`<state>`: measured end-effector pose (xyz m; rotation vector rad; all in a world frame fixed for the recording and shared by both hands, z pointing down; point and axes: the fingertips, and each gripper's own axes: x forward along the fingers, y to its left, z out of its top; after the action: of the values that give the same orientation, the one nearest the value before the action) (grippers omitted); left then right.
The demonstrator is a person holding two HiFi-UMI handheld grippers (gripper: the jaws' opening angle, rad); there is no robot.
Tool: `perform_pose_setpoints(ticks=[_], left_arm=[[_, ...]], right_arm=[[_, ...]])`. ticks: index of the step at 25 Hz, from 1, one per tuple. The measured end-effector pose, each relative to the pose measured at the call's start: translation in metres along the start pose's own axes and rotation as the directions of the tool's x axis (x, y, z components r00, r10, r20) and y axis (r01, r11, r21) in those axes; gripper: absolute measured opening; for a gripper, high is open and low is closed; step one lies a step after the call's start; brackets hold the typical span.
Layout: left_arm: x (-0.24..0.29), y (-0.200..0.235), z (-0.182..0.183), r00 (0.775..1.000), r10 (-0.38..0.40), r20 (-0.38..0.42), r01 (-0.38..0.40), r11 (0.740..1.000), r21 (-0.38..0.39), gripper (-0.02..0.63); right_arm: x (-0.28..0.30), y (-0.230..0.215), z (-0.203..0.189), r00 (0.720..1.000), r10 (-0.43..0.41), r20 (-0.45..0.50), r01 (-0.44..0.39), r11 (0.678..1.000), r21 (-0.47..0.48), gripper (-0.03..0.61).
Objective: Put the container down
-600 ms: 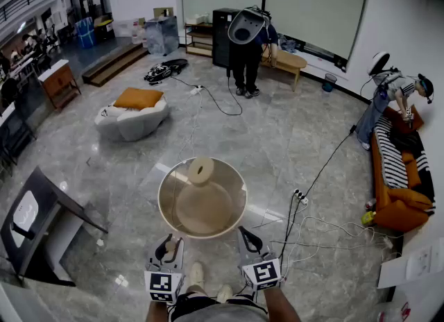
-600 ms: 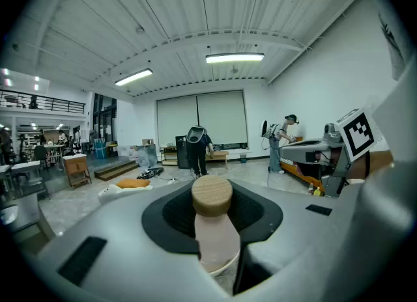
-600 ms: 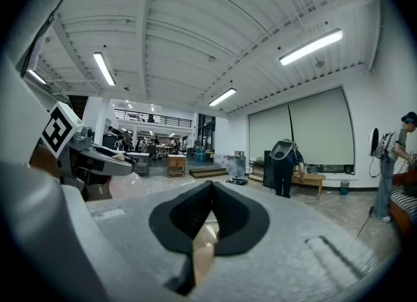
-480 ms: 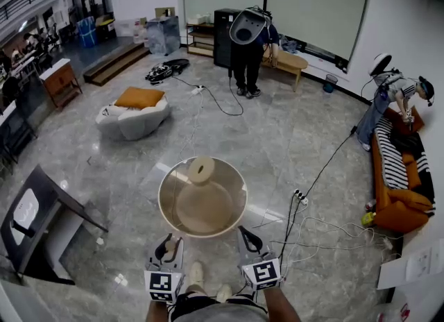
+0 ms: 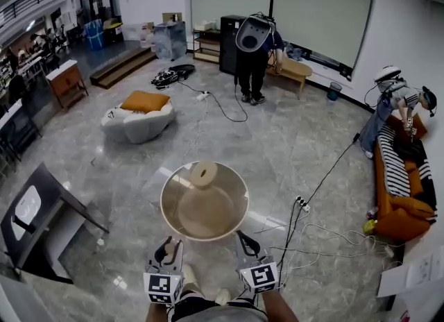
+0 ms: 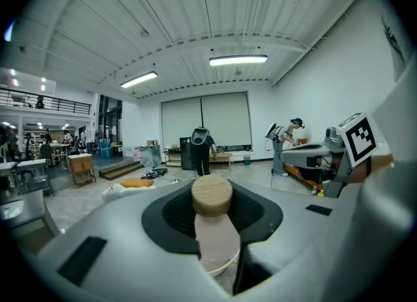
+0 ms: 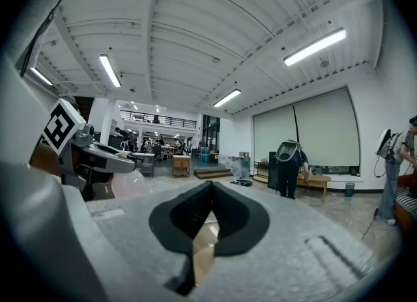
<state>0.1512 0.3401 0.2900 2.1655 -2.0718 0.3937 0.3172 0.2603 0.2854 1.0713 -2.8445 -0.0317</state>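
Note:
I hold a wide round beige container (image 5: 205,211) above the grey floor, between both grippers. A round wooden disc with a hole (image 5: 203,173) sits at its far rim. My left gripper (image 5: 169,246) is shut on the near-left rim and my right gripper (image 5: 244,239) on the near-right rim. In the left gripper view the pale container wall (image 6: 215,245) stands between the jaws of the left gripper (image 6: 216,258), with the wooden disc (image 6: 212,195) above it. In the right gripper view the right gripper (image 7: 201,245) pinches a thin beige edge of the container (image 7: 204,260).
Cables and a power strip (image 5: 301,204) lie on the floor to the right. A white pouf with an orange cushion (image 5: 137,116) is at far left, a dark desk (image 5: 43,218) at near left. One person (image 5: 254,53) stands at the back, another (image 5: 397,98) by an orange sofa (image 5: 402,196).
Both grippers keep their hold on the container. The head view has shifted a little, so the room sits slightly further right and lower in the picture.

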Motion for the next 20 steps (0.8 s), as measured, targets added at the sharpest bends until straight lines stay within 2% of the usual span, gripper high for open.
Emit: perform_pose_setpoints(ticks=[9,20], left_arm=[[0.041,0.030,0.004,1.000,-0.018,0.014,0.017,1.000,0.017,0.127],[0.151,0.133,0.018,0.988,-0.153,-0.012,0.153,0.988,0.021,0.127]], right_arm=[[0.044,-0.014,-0.001,1.000,-0.017,0.013,0.018,1.000,-0.004,0.002],[0.177,-0.024,0.009,0.992,-0.124,-0.034,0.125,0.992,0.017,0.002]])
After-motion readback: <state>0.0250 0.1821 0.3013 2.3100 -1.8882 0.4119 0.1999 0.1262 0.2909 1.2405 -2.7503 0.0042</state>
